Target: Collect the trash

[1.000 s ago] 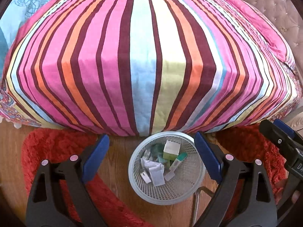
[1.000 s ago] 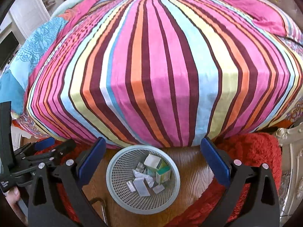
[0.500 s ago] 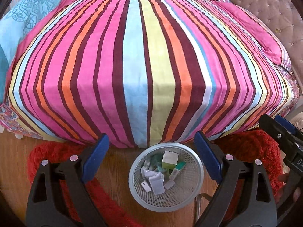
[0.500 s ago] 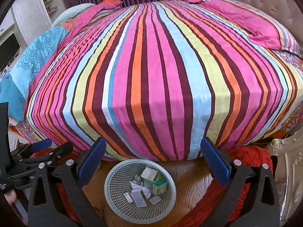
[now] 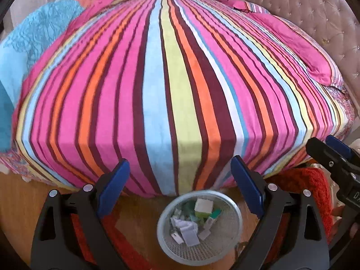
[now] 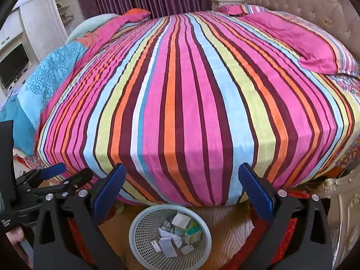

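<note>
A round mesh plastic wastebasket (image 5: 234, 243) holding cardboard boxes and paper scraps (image 5: 187, 230) sits near, below the striped cotton bedspread (image 5: 180, 78). Left gripper (image 5: 180, 189) and right gripper (image 6: 180, 191) gape wide, empty. Both have tilted up since earlier, revealing more bed.

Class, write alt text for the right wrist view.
A pale mesh wastebasket holding small boxes and paper scraps stands on the wooden floor at the foot of a striped bed, between the open right gripper fingers.

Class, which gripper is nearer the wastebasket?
Too close to call: the left gripper and right gripper both hover open above the wastebasket, side by side.
</note>
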### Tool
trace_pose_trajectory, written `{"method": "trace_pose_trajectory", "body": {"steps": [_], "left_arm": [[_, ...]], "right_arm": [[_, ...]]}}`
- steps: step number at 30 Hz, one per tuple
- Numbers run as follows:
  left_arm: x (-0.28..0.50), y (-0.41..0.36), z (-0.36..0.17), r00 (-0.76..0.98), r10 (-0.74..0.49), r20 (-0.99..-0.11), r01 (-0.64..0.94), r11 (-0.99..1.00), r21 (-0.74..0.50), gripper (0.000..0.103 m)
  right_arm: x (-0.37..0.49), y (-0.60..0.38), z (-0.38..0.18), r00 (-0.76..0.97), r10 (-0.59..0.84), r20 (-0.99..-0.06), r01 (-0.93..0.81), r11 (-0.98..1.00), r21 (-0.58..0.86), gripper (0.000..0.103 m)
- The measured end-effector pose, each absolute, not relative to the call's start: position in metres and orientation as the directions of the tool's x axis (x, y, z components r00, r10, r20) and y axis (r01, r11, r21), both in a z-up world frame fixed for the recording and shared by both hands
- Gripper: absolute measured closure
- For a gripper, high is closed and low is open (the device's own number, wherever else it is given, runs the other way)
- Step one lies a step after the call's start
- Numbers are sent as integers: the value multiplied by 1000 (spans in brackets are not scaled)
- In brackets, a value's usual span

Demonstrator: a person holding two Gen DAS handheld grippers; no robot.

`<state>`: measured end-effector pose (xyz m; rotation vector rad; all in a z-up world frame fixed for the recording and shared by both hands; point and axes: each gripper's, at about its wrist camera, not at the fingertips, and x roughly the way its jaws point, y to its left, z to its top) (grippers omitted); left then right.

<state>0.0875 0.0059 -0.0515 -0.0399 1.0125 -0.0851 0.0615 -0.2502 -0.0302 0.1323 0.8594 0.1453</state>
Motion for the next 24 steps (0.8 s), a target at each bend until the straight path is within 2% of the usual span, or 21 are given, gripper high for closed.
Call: {"method": "trace_pose_trajectory", "body": {"steps": [3, 13, 24], "left_arm": [[93, 7, -41, 554, -49, -831, 41, 999, -31, 14], [103, 3, -4, 610, -127, -782, 61, 992, -113, 14], [115, 2, 19, 647, -111, -755, 67, 994, -88, 14]], "right_arm": [[65, -250, -24, 659, 174, -731, -80, 983, 162, 7], [77, -255, 4, 714, 171, -679, -81, 984, 161, 7], [84, -259, 22, 743, 166, -648, -80, 984, 160, 7]]}}
